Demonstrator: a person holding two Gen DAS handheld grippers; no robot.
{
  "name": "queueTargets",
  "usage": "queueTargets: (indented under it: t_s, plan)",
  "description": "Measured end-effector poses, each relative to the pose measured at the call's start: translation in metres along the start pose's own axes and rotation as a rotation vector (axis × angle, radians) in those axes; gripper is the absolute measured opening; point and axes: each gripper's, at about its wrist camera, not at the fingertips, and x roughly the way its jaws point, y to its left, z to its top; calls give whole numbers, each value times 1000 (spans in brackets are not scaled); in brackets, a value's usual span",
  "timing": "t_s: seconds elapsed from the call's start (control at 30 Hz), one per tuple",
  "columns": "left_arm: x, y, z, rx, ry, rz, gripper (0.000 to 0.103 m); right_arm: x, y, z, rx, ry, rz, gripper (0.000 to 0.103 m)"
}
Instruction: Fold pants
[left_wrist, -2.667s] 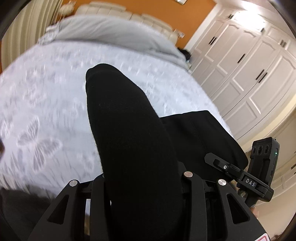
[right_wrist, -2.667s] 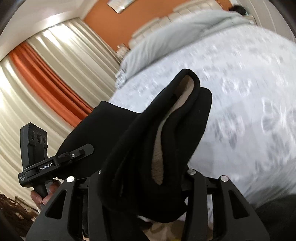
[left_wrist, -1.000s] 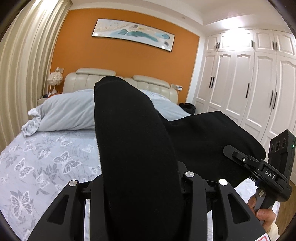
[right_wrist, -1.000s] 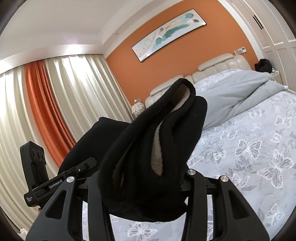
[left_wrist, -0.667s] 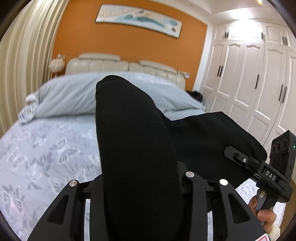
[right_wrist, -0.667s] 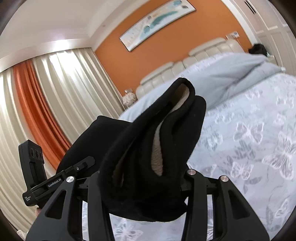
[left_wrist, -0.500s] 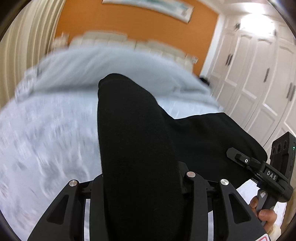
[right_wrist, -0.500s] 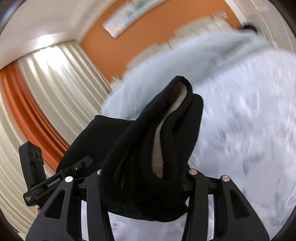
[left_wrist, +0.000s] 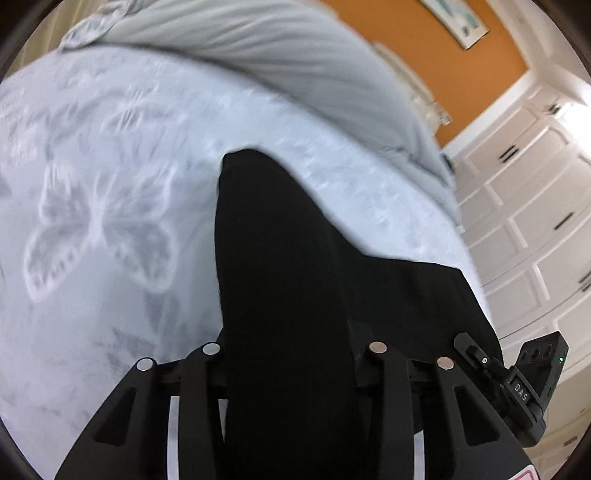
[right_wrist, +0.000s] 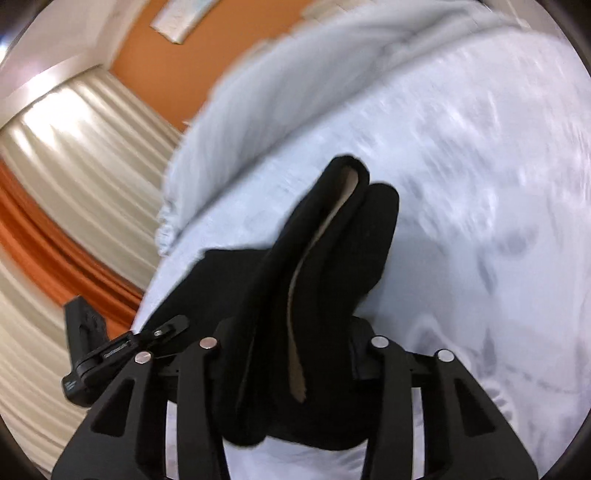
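The black pants (left_wrist: 280, 266) with a beige fleece lining (right_wrist: 317, 258) hang between my two grippers above the bed. My left gripper (left_wrist: 291, 354) is shut on a thick fold of the black cloth. My right gripper (right_wrist: 291, 350) is shut on another bunched edge where the lining shows. The cloth spans from one gripper to the other; the right gripper's body shows in the left wrist view (left_wrist: 524, 384), the left one's in the right wrist view (right_wrist: 110, 350). The fingertips are hidden by cloth.
Below lies a pale blue bedsheet with butterfly print (left_wrist: 96, 229) and a grey duvet (left_wrist: 266, 59) toward the headboard. White wardrobe doors (left_wrist: 535, 221) stand on one side, striped curtains (right_wrist: 66, 155) on the other. The wall behind is orange.
Both grippers have tipped down from facing the headboard wall to facing the bedsheet, carrying the pants with them. Both grips are unchanged.
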Motion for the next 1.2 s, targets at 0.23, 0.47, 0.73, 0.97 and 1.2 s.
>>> queueTargets:
  t_s: [0.23,0.47,0.73,0.97,1.2]
  plan:
    - [-58,-27,15,84,-83,16,41,-24,9,1,-67,-2,0,52]
    - [-26,22,-24,97,-23,238,53,-41,-48,-31,-2,6,-261,64]
    - [-27,-56,27,180,-188,231,80,34,49,7,-247,39,-168,53]
    - [81,21,38,36,-41,414,83,78,-11,24,-80,110,-300,39]
    - [18,-11,5,238,-138,413,81,57,4,-24,-324,146,-433,45]
